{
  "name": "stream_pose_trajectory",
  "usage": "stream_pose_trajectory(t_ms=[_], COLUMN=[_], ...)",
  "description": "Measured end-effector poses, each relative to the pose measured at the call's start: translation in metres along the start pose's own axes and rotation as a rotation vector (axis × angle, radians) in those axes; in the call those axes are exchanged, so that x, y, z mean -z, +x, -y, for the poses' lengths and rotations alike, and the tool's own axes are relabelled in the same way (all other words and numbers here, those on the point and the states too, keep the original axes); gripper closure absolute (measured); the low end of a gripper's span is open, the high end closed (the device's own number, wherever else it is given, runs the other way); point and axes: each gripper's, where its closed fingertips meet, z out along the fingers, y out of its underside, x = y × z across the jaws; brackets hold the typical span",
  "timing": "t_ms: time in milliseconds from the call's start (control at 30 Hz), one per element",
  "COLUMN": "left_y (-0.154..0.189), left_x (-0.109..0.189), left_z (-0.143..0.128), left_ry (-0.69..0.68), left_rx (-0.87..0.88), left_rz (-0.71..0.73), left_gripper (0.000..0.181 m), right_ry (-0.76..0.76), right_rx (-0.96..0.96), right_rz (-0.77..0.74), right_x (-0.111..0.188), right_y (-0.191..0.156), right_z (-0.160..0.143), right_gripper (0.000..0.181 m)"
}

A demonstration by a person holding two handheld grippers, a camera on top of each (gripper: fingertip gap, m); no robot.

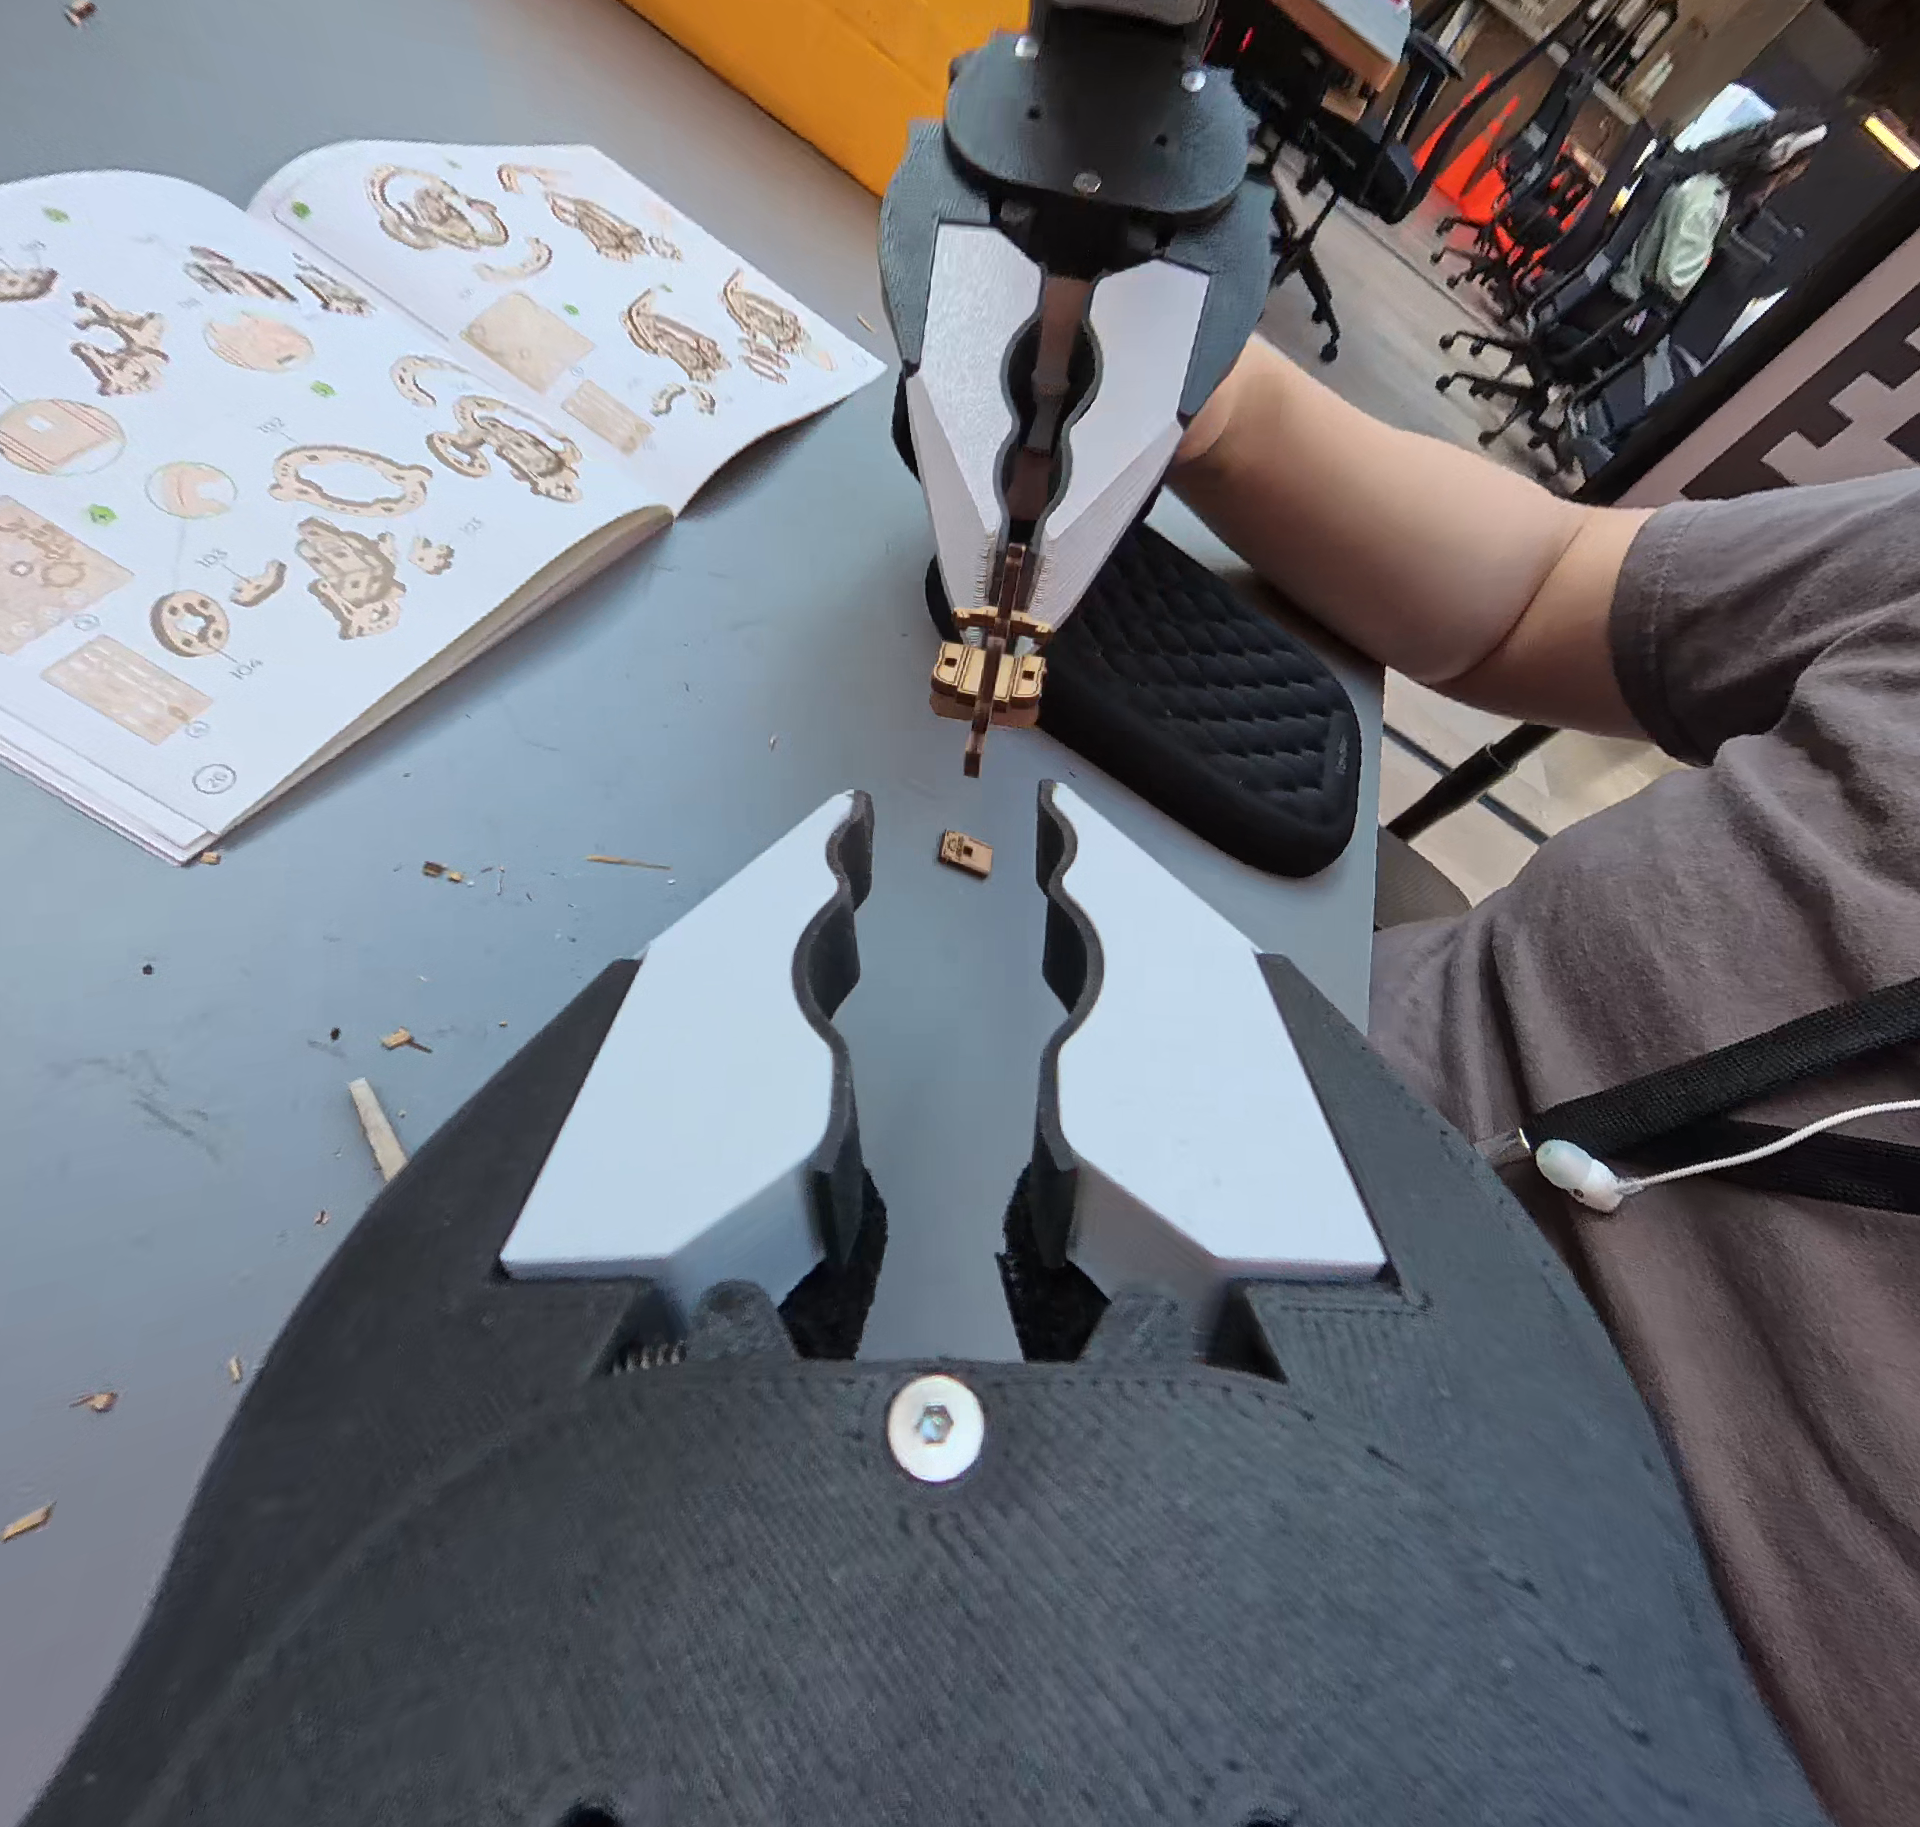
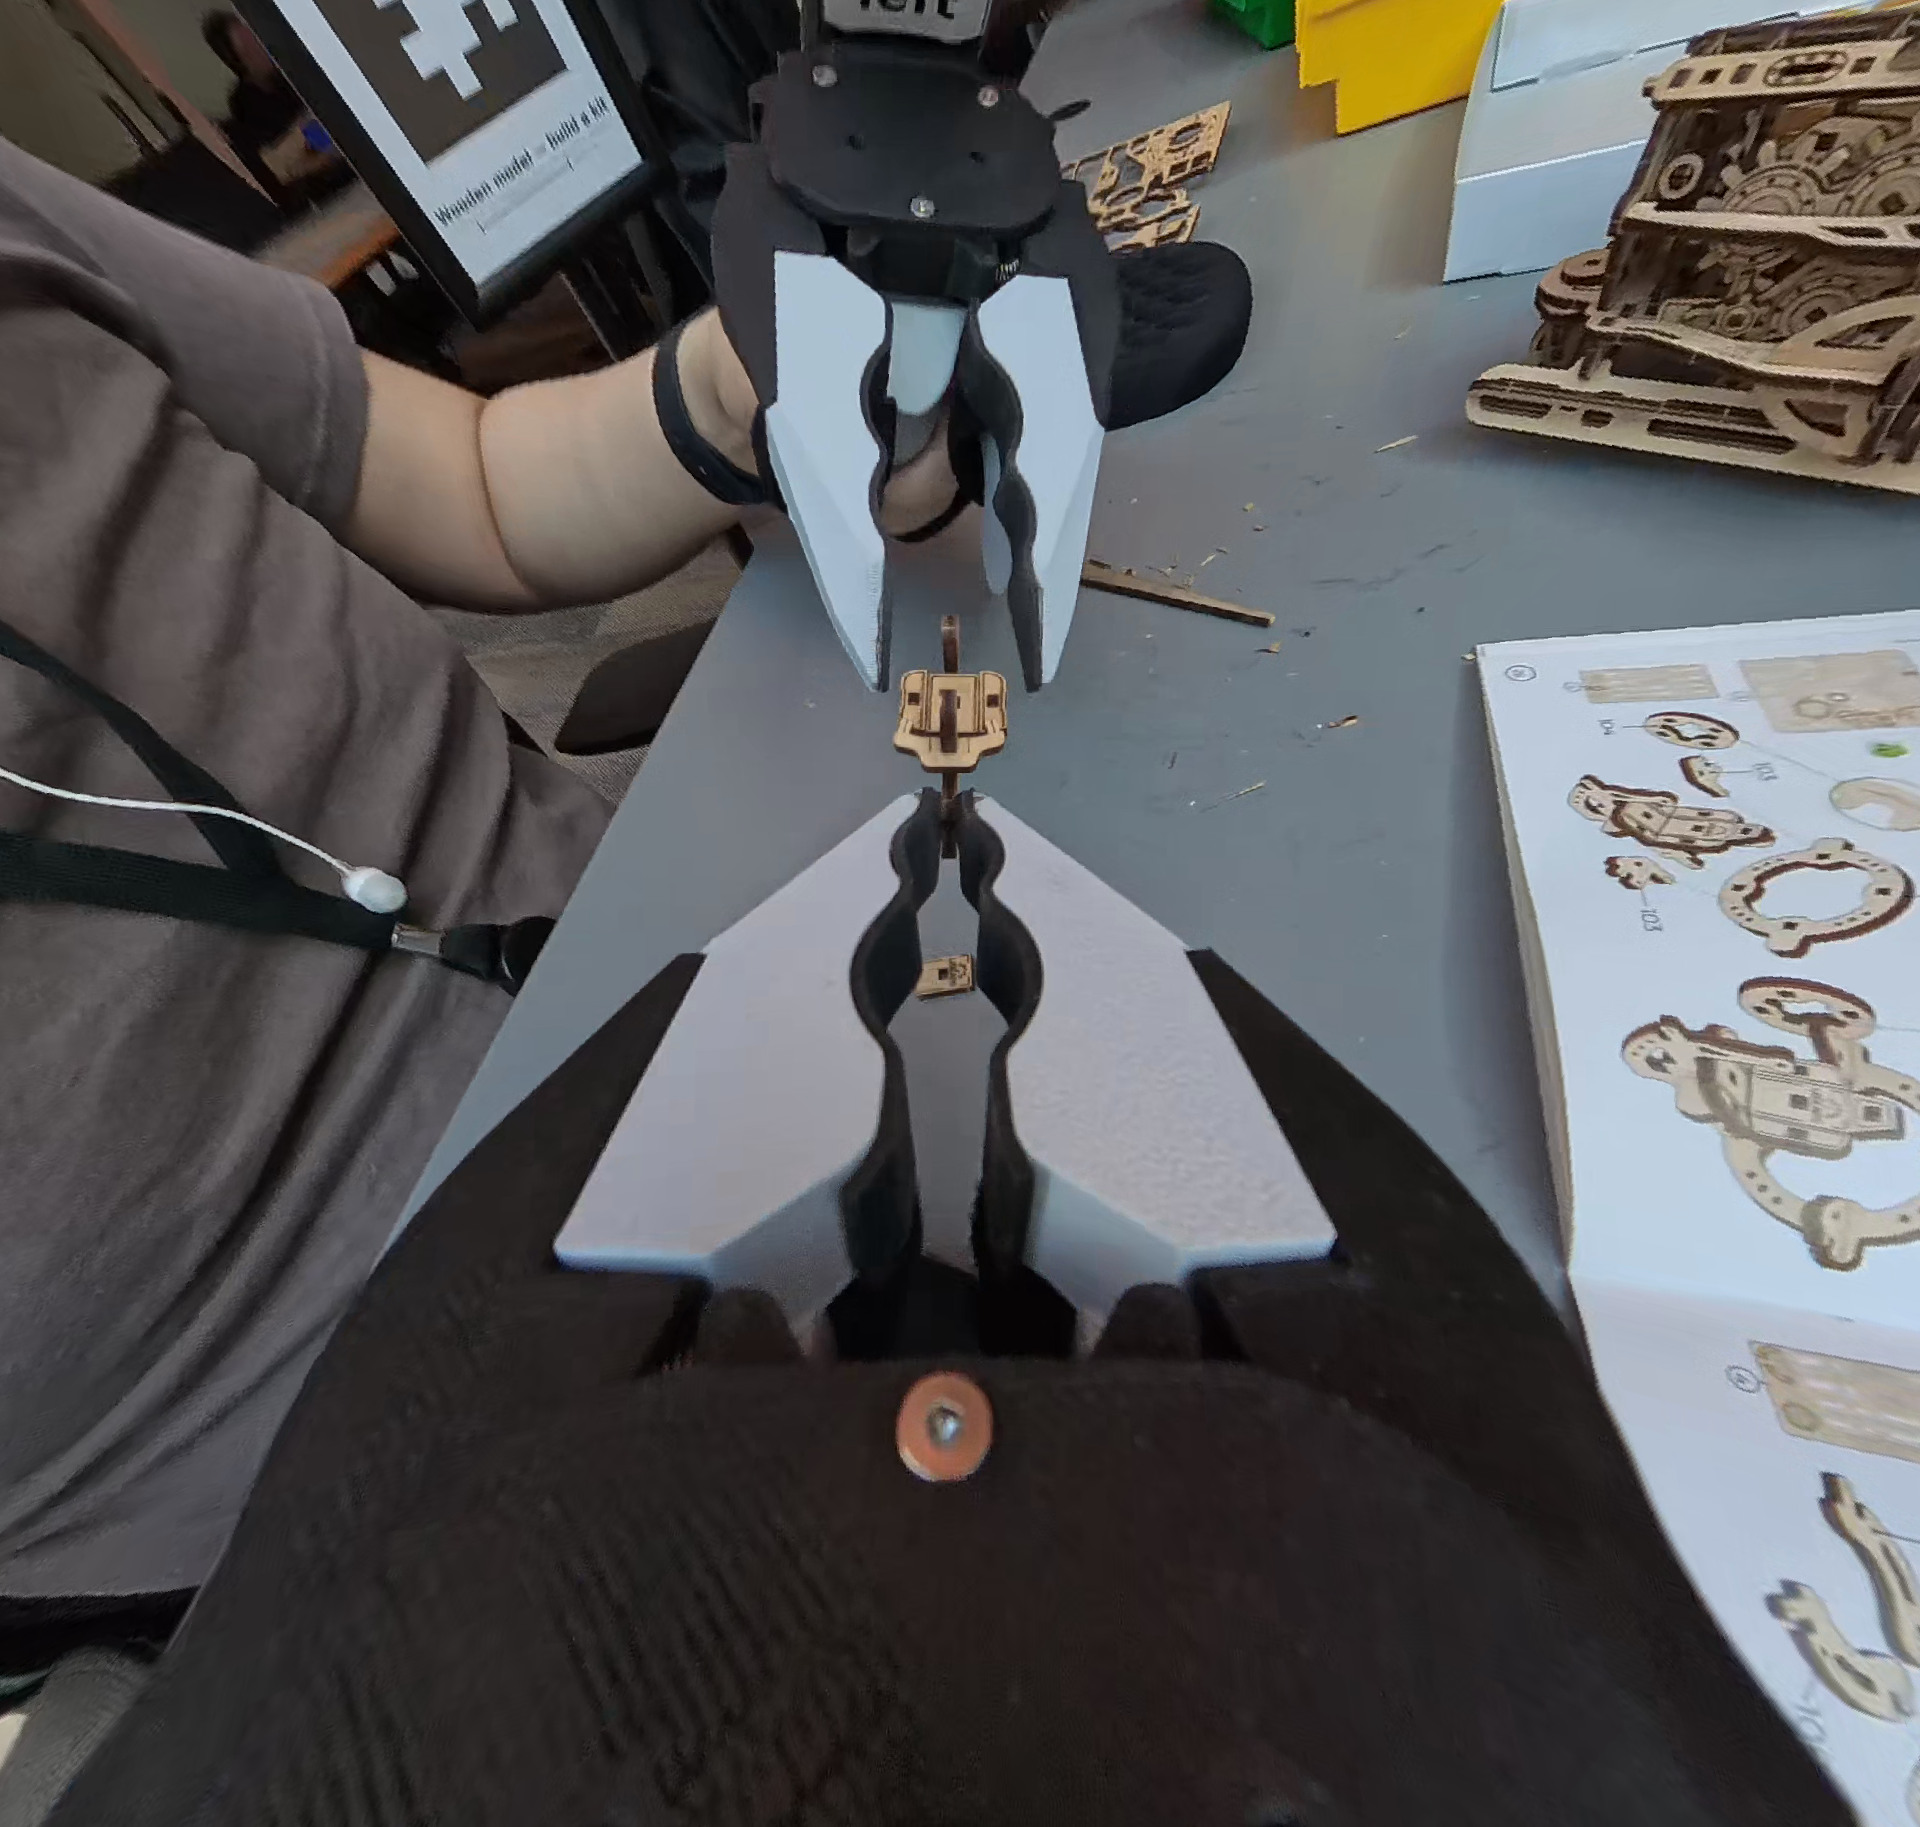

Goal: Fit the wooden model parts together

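Right gripper [image 2: 948, 809]: jaws closed on the thin stem of a small wooden sub-assembly [image 2: 951, 719], which projects past the tips and is held clear of the table [image 2: 1299, 842]. In the left wrist view the same gripper [image 1: 1010, 582] points toward the camera with the sub-assembly [image 1: 987, 681] at its tips.

Left gripper [image 1: 956, 821]: jaws parted, nothing between them. Its fingertips [image 2: 1023, 655] sit either side of the sub-assembly's far end, just beside it; contact cannot be confirmed.

A small loose wooden piece [image 1: 965, 854] lies flat on the table directly below the sub-assembly, between the two grippers.

An open instruction booklet [image 1: 343, 447] lies well apart from the sub-assembly. A black padded rest [image 1: 1195, 707] lies near it at the table edge. A built wooden model [image 2: 1725, 250] stands well apart, with a yellow bin [image 2: 1455, 1] beyond it. Wood scraps [image 1: 379, 1128] are scattered about.
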Motion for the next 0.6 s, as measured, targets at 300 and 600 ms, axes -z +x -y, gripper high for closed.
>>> stream_pose_trajectory(t_ms=[300,600], left_y=[0.005,0.006], left_x=[0.003,-0.001], left_z=[0.021,0.020], left_ry=[0.215,0.223], left_rx=[-0.017,-0.066], left_rz=[-0.030,-0.022], left_gripper=[0.166,0.181], right_ry=[0.114,0.083], right_rx=[-0.071,-0.044], right_rz=[0.067,0.039], right_x=[0.009,0.003], right_y=[-0.002,-0.001], right_z=[0.014,0.011], right_gripper=[0.181,0.181])
